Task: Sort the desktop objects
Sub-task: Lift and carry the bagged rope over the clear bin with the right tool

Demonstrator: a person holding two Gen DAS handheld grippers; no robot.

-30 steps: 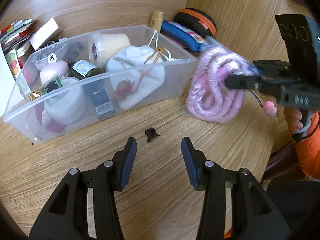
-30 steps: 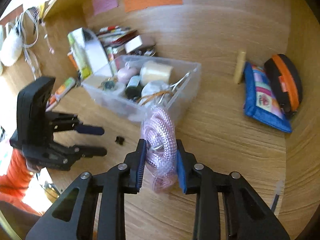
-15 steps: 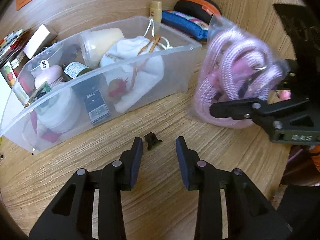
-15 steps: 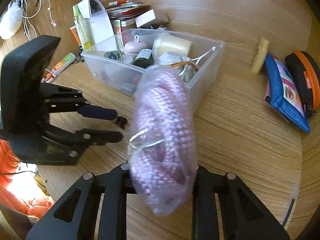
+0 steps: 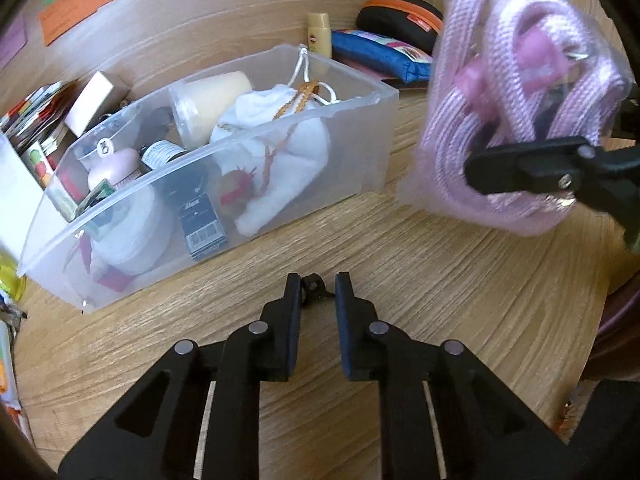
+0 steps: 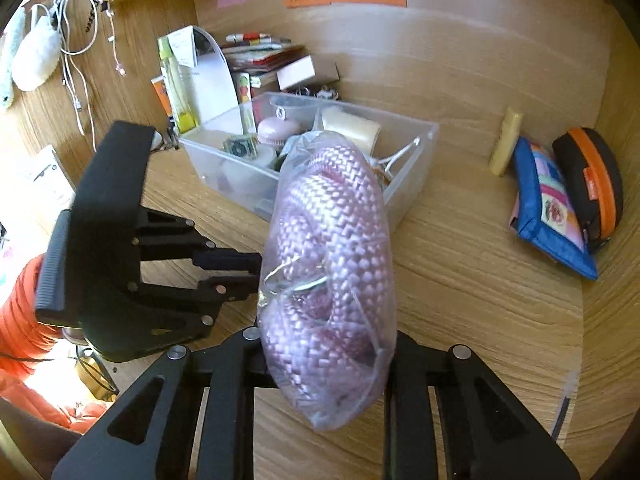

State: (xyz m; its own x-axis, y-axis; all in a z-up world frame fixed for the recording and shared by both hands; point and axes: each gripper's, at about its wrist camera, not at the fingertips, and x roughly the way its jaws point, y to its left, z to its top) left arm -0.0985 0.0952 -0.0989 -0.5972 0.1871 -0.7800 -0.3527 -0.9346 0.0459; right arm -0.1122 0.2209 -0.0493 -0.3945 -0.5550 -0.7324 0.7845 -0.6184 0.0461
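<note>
My right gripper (image 6: 324, 344) is shut on a clear bag of coiled pink rope (image 6: 330, 264) and holds it up above the desk; the bag hides its fingertips. The rope bag also shows in the left wrist view (image 5: 516, 120), to the right of the clear plastic bin (image 5: 352, 92). My left gripper (image 5: 318, 292) is low over the desk, jaws narrowed around a small black clip (image 5: 314, 285) lying on the wood, with a small gap on each side. The left gripper also shows in the right wrist view (image 6: 228, 268).
The bin (image 6: 416, 152) holds a white pouch (image 5: 280, 148), a cream jar (image 5: 212, 100), a dark bottle and other small items. A blue pouch (image 6: 548, 208), a black-orange case (image 6: 592, 176) and a yellow tube (image 6: 506, 140) lie at right. Books and boxes (image 6: 264, 52) stand behind the bin.
My left gripper has moved forward and narrowed its jaws around the black clip. My right gripper has lifted the rope bag higher and nearer the bin.
</note>
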